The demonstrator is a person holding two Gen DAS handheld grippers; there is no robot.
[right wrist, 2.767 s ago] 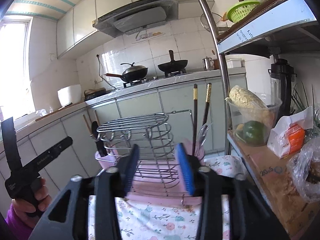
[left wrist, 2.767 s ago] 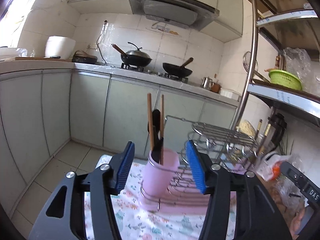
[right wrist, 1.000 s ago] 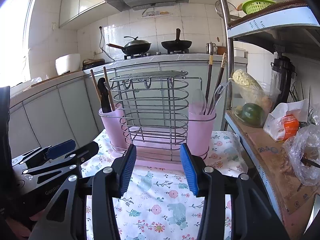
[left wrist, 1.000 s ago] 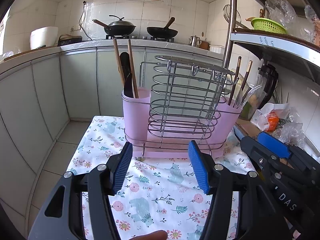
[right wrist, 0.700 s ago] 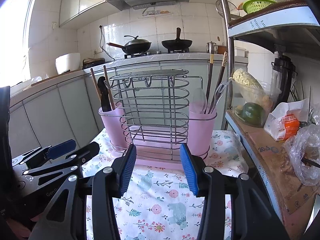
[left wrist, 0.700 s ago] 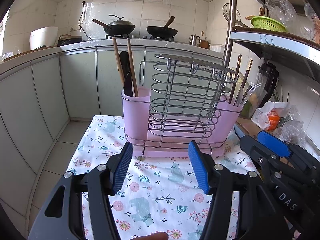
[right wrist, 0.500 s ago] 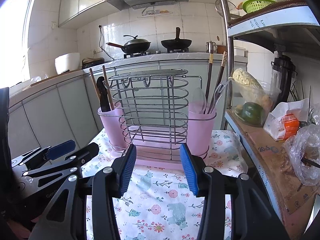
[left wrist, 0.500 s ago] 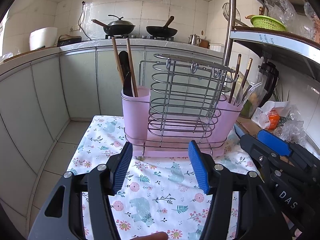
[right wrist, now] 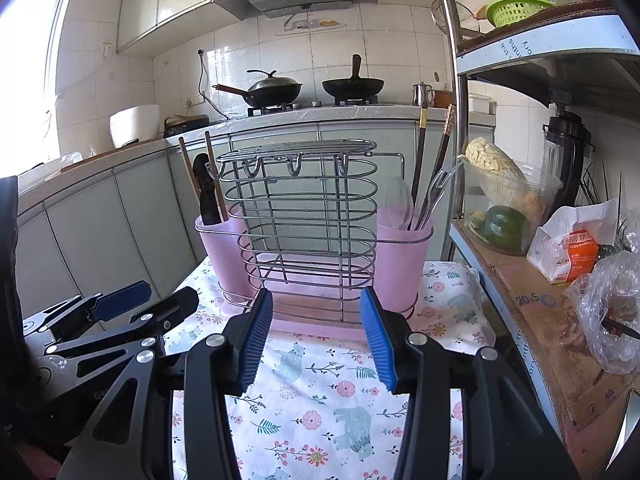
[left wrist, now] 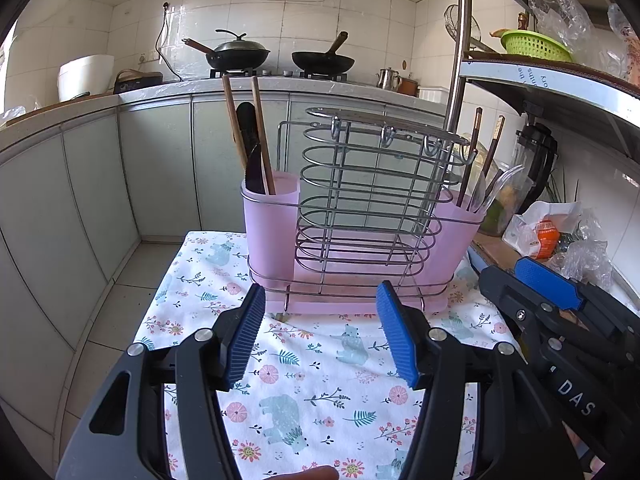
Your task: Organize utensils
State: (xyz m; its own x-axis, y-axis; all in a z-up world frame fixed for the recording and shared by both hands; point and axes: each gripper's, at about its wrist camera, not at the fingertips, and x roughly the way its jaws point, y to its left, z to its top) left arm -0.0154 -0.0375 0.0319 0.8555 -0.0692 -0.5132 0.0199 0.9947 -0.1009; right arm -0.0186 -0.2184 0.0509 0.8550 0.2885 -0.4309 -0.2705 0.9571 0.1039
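Observation:
A wire rack [left wrist: 360,208] with a pink base stands on the floral cloth [left wrist: 304,384]. Its left pink cup [left wrist: 271,224] holds wooden chopsticks [left wrist: 260,136] and a black knife [left wrist: 252,160]. Its right pink cup [right wrist: 404,248] holds dark chopsticks [right wrist: 420,160], a spoon [right wrist: 398,200] and other cutlery. My left gripper [left wrist: 320,340] is open and empty, held back from the rack. My right gripper [right wrist: 316,338] is open and empty, also in front of the rack. Each gripper shows at the side of the other's view.
A shelf unit on the right holds a plastic tub of vegetables [right wrist: 508,208], a tissue pack [right wrist: 568,252] and a blender [right wrist: 568,152]. Kitchen counter with woks [left wrist: 240,56] lies behind. Floor drops off left of the table.
Over the last second almost nothing moved. Since 2.8 s ago both grippers have pulled back and down from the rack, so the whole rack and cloth now show.

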